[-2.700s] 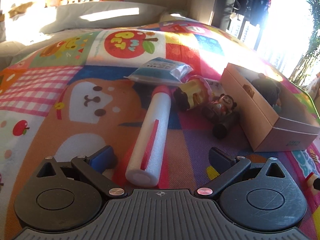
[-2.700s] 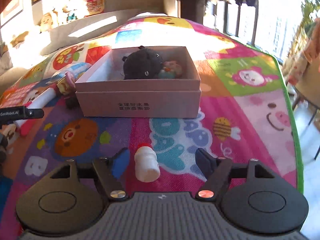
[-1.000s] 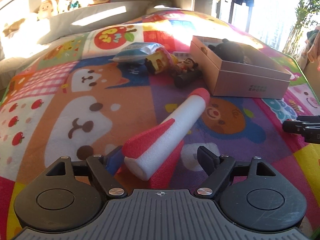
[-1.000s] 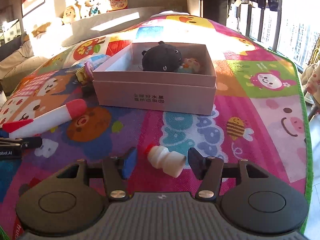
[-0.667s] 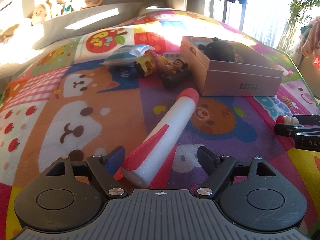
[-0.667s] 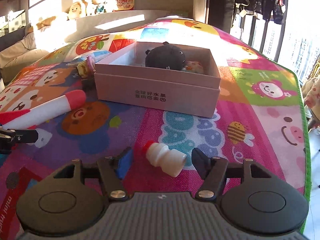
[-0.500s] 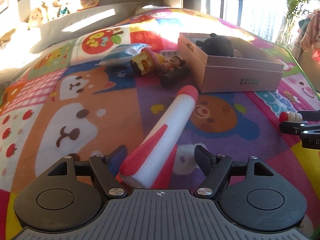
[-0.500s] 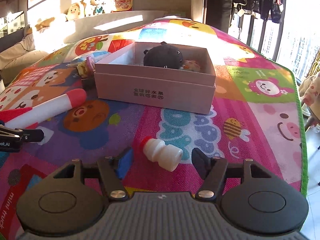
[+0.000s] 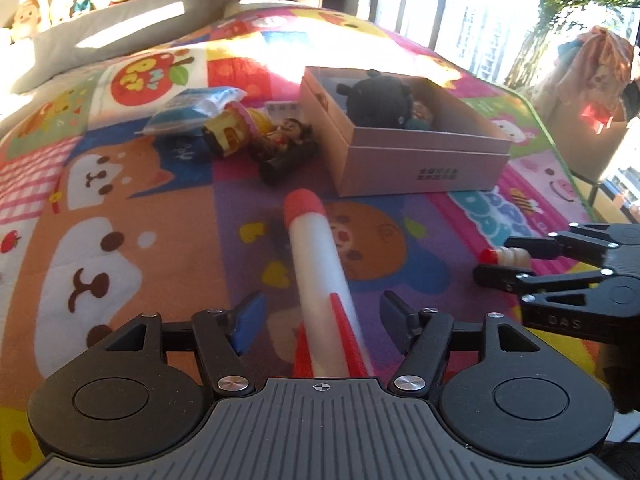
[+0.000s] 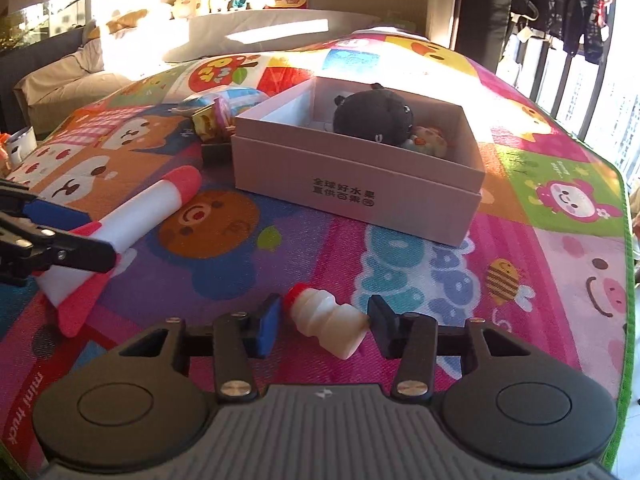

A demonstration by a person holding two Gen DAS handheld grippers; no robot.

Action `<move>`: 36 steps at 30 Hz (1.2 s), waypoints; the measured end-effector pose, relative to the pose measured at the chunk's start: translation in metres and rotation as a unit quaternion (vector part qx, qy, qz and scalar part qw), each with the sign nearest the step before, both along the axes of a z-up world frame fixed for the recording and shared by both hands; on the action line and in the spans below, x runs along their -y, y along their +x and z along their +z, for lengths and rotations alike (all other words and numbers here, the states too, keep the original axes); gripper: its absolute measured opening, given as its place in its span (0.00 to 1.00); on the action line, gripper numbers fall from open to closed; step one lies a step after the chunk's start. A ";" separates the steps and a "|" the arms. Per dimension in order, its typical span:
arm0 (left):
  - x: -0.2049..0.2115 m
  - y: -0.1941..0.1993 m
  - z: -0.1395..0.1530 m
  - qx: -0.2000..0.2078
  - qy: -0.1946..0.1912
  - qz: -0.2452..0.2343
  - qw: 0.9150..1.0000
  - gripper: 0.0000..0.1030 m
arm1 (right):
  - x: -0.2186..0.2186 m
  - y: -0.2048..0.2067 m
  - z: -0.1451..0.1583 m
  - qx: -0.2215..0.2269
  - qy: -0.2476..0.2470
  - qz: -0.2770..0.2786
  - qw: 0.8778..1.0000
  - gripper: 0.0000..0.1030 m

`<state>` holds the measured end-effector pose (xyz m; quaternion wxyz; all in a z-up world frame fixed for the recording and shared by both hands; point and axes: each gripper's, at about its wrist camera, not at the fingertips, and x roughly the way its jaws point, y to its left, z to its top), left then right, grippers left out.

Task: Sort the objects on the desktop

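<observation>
White foam rocket (image 9: 320, 280) with a red tip lies on the mat (image 9: 160, 216), between the closing left tongs (image 9: 320, 320), which do not touch it. The right tongs (image 10: 324, 320) are closing too, and the little white bottle (image 10: 324, 320) is squeezed between them. A pink box (image 10: 360, 196) sits ahead of both tongs, with a black plush toy (image 10: 374, 118) inside.

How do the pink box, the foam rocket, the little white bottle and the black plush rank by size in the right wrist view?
Largest to smallest as they look:
1. pink box
2. foam rocket, though it is partly hidden behind the left gripper
3. and 4. black plush and white bottle look alike; the bottle lies nearer the camera, so unsure.
</observation>
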<state>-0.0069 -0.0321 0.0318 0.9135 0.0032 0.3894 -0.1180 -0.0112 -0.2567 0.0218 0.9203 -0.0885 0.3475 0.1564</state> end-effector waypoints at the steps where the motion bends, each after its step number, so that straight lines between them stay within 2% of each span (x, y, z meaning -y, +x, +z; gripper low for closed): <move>1: 0.001 0.006 -0.002 0.000 0.005 0.003 1.000 0.67 | -0.001 -0.001 0.001 -0.004 0.004 0.004 1.000 0.45; 3: 0.002 0.016 -0.001 0.004 0.008 -0.004 1.000 0.67 | -0.002 -0.001 0.002 -0.014 0.014 0.009 1.000 0.45; 8: 0.000 0.064 0.022 0.059 0.023 0.006 0.998 0.64 | -0.001 -0.008 0.003 -0.002 -0.009 0.006 1.000 0.45; 10: 0.007 0.090 0.023 0.075 0.036 -0.011 0.996 0.62 | 0.001 -0.009 0.003 -0.002 -0.004 0.000 1.000 0.45; 12: 0.015 0.112 0.015 0.068 0.052 -0.029 0.996 0.61 | 0.002 -0.007 0.000 -0.008 0.005 0.000 1.000 0.45; 14: 0.021 0.131 0.005 0.055 0.073 -0.036 0.995 0.52 | 0.003 -0.005 -0.001 -0.010 0.010 -0.004 1.000 0.45; 17: 0.025 0.141 -0.010 0.041 0.076 -0.042 0.995 0.40 | 0.003 -0.005 -0.001 -0.005 0.003 -0.011 1.000 0.46; 18: 0.026 0.140 -0.012 0.041 0.077 -0.044 0.995 0.29 | 0.004 -0.005 -0.001 -0.007 0.004 -0.013 1.000 0.46; 19: 0.025 0.137 -0.013 0.042 0.073 -0.045 0.995 0.25 | 0.005 -0.005 -0.002 -0.007 0.006 -0.015 1.000 0.48; 23: 0.014 0.112 -0.008 0.044 0.043 -0.033 0.998 0.22 | 0.008 -0.008 -0.003 -0.005 0.005 -0.019 1.000 0.52; 27: -0.001 0.069 0.006 0.049 -0.006 -0.024 0.998 0.22 | 0.007 -0.007 -0.003 -0.002 -0.003 -0.011 1.000 0.54; 29: -0.004 0.046 0.020 0.066 -0.023 -0.028 0.997 0.07 | 0.008 -0.006 -0.003 0.000 -0.005 -0.010 1.000 0.56; 31: -0.001 0.028 0.035 0.082 -0.046 -0.040 0.995 0.06 | 0.009 -0.006 -0.003 0.000 -0.004 -0.012 1.000 0.62; 33: 0.008 0.016 0.042 0.088 -0.053 -0.062 0.993 0.06 | 0.010 -0.005 -0.004 0.000 -0.001 -0.015 1.000 0.66; 35: 0.022 0.004 0.040 0.072 -0.052 -0.092 0.992 0.06 | 0.012 -0.003 -0.004 -0.002 0.003 -0.020 1.000 0.69; 36: 0.027 0.000 0.036 0.064 -0.047 -0.104 0.991 0.13 | 0.013 -0.003 -0.005 -0.002 0.004 -0.022 1.000 0.70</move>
